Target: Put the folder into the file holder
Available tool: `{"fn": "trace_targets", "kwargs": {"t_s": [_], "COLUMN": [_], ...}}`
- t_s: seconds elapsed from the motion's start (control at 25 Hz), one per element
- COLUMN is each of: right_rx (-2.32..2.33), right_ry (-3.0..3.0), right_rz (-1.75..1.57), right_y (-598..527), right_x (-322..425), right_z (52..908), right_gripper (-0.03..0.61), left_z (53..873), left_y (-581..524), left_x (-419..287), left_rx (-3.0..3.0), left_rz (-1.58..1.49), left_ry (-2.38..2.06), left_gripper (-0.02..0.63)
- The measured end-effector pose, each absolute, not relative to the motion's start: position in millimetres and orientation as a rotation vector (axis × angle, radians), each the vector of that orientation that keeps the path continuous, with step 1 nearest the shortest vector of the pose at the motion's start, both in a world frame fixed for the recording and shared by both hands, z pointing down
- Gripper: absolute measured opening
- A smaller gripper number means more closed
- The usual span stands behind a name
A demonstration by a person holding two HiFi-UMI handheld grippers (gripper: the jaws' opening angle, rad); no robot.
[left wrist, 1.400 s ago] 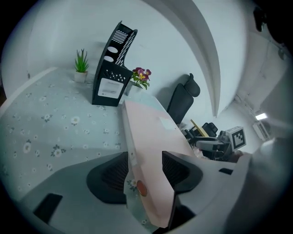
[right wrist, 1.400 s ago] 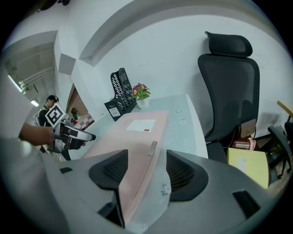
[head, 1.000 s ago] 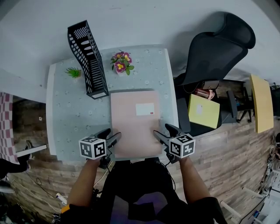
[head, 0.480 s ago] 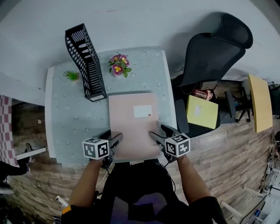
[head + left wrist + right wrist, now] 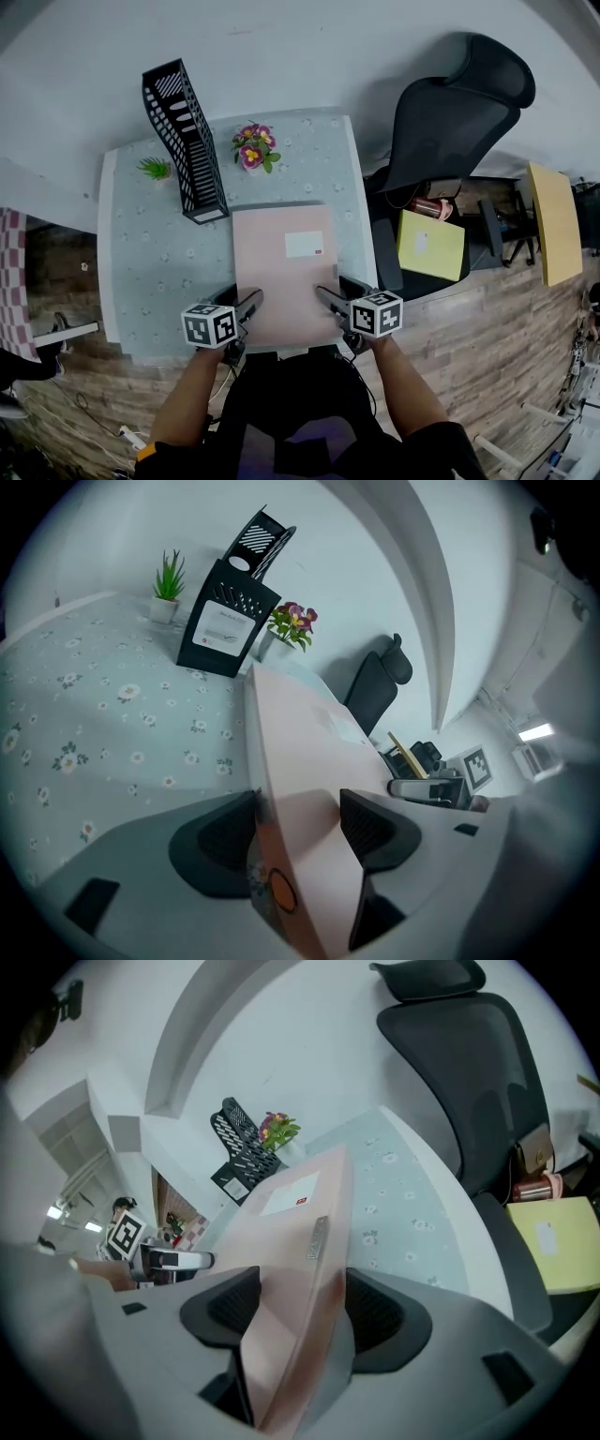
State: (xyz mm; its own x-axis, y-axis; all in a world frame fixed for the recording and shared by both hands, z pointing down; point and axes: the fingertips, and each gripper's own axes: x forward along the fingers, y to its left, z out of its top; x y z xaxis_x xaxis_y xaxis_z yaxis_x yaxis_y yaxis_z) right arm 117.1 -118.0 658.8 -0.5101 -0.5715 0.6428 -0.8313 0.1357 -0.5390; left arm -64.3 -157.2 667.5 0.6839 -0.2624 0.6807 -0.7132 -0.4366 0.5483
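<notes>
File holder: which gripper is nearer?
Left. The left gripper holds the folder on the file holder side; the right gripper, jaws just closing on the opposite edge, is farther.

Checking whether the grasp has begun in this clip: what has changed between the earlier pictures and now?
The left tool and right tool edged slightly inward over the near corners of the folder. The right tool's jaws have just been closing, and the folder fills the gap between them; the left tool's pads sit against it too. The folder, file holder, flowers and small plant kept their places on the table.
</notes>
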Motion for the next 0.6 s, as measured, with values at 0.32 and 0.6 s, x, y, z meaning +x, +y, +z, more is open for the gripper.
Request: {"fn": "trace_targets", "kwargs": {"t_s": [0.32,0.6], "right_rx": [1.363,1.643], "right_ry": [-2.132,-2.309], "right_rz": [1.327,1.241], "right_y": [-116.7,-131.6], "right_x": [112.7,131.4], "right_z": [653.6,592.3], "right_gripper": [0.33,0.247], "left_z": [663.8,636.6], "left_y": [-155.9,-163.5], "left_x": [-61.6,-59.2], "left_rx": [2.029,2.068], "left_rz": [0.591,0.432], "left_ry": [-0.762,-0.756], "left_gripper": [0.278,0.278]}}
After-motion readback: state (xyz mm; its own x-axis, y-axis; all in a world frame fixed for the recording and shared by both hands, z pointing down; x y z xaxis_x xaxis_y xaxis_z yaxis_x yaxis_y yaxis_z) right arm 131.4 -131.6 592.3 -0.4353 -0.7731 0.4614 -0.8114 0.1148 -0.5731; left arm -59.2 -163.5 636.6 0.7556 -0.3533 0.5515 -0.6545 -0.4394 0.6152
